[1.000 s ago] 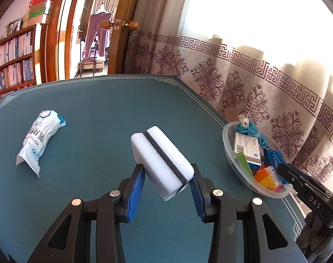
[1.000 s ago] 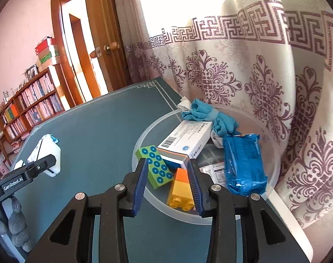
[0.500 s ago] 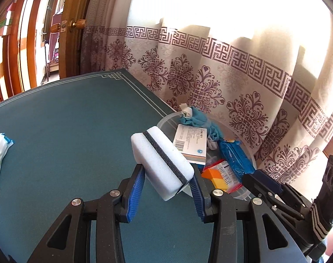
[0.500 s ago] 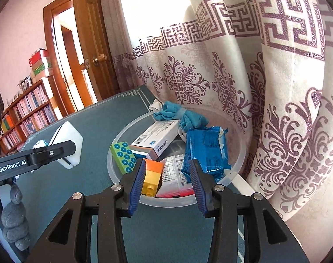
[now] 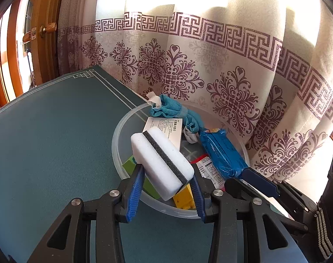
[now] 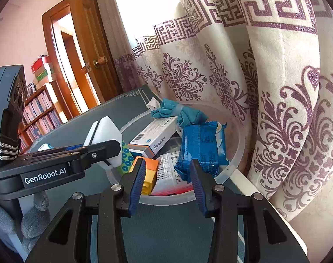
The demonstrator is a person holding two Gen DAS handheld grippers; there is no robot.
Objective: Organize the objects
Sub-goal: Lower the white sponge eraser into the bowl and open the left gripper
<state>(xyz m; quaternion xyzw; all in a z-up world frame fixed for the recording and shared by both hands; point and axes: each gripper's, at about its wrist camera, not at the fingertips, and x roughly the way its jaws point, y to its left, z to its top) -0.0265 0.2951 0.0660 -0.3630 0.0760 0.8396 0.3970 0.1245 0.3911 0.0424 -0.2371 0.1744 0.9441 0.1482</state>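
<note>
A clear plastic bowl (image 6: 236, 153) is sitting at the edge of a green table (image 5: 45, 153), right by a patterned curtain (image 5: 210, 65). It's holding a white medicine box (image 6: 153, 140), a blue wipes pack (image 6: 201, 146), a teal cloth bundle (image 6: 179, 111), a green studded block (image 6: 127, 160), an orange-and-yellow block (image 6: 149, 173) & a red-edged sachet (image 6: 168, 175).

Vs. a sec ago: the L gripper (image 5: 165, 188) is now hanging over the bowl's near rim, where before it was over bare table w/ the bowl off to the right; the bagged item seen on the table then is no longer showing. The R gripper (image 6: 166, 175) is now standing a bit wider, w/ the orange block no longer between the pads.

The sponge (image 5: 162, 162), white w/ a dark grey strip through the middle, is being pinched at its near end by the L gripper, jutting up & tilted above the bowl. The R gripper's jaws are parted, gripping nothing, hovering at the bowl's rim.
</note>
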